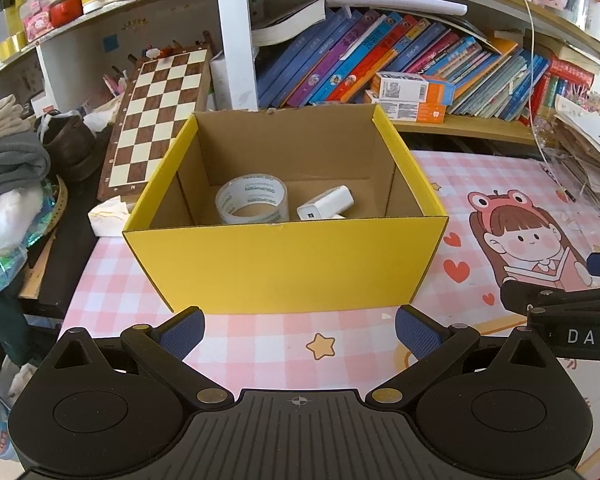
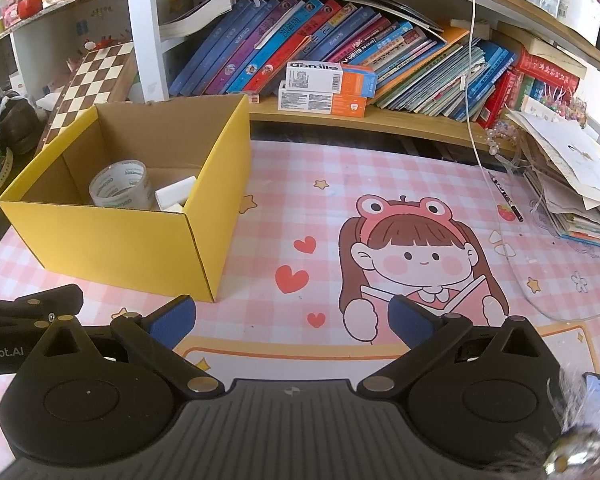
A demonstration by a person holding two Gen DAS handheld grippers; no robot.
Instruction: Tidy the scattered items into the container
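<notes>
Yellow box (image 1: pixel 284 264), left gripper (image 1: pixel 299 330) fingers spread, empty

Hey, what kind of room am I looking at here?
Most likely a child's study desk at home: a shelf packed with leaning books, a pink cartoon desk mat, and a chessboard propped behind the yellow box.

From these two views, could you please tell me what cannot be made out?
- Box floor near its front: hidden by the front wall, both views.
- White charger: lower part hidden, so what it rests on is unclear.
- Object at the right wrist view's bottom-right corner: blurred, cut off.
</notes>
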